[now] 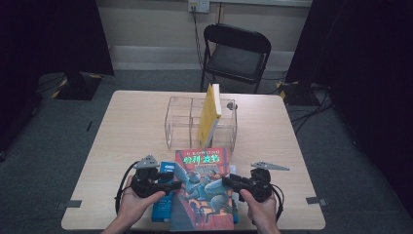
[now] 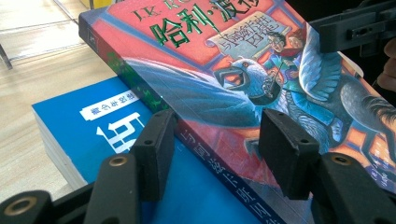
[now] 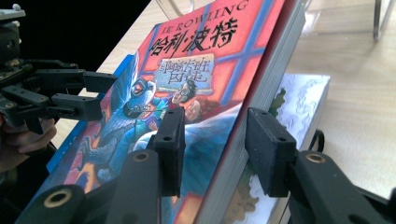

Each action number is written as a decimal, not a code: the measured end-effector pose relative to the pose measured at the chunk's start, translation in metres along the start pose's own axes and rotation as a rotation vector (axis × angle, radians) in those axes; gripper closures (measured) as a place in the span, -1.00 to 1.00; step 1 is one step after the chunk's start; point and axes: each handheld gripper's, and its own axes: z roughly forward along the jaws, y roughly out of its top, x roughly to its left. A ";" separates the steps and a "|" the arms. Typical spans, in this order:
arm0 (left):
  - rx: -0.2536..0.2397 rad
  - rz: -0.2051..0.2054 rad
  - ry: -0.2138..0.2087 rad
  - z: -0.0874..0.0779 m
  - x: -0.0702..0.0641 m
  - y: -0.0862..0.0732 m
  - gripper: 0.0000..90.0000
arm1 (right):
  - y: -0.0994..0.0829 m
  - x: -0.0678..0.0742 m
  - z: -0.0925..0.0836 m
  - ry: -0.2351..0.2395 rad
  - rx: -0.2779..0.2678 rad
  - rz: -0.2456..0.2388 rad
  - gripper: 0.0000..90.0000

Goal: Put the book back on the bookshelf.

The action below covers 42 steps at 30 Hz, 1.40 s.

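Flanking the red book [image 1: 204, 187], both tongs [image 1: 176, 185] [image 1: 227, 181] clasp its edges above a blue book [image 1: 162, 204].

Red illustrated paperback [image 1: 203, 187] — face up, atop blue book [image 1: 162, 202]; table's near edge.

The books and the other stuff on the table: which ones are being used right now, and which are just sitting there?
In use:
- red picture book
- left hand-held gripper, jaws straddling its left edge
- right hand-held gripper, jaws straddling its right edge

Just sitting there:
- blue book underneath
- yellow book, upright in the clear box
- black chair
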 end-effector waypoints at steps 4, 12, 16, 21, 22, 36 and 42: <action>-0.001 -0.001 -0.001 0.000 0.000 0.000 0.01 | 0.000 -0.002 -0.003 0.023 0.002 0.053 0.36; 0.001 -0.001 0.001 0.001 0.001 0.000 0.00 | -0.001 0.001 -0.002 0.006 -0.013 0.057 0.39; -0.001 -0.002 0.001 0.001 0.001 0.001 -0.01 | 0.002 -0.002 0.002 -0.008 -0.030 0.052 0.40; 0.000 -0.001 -0.001 0.001 0.002 0.001 -0.02 | 0.010 -0.006 0.008 -0.008 -0.045 0.051 0.39; -0.002 -0.003 -0.001 0.001 0.002 0.001 -0.02 | 0.011 -0.008 0.009 -0.005 -0.054 0.051 0.39; -0.003 -0.002 -0.004 0.001 0.002 0.000 -0.02 | -0.001 -0.001 0.003 0.051 -0.014 0.075 0.44; 0.000 -0.001 -0.008 0.001 0.003 0.001 -0.03 | -0.001 0.001 0.007 0.068 -0.002 0.069 0.44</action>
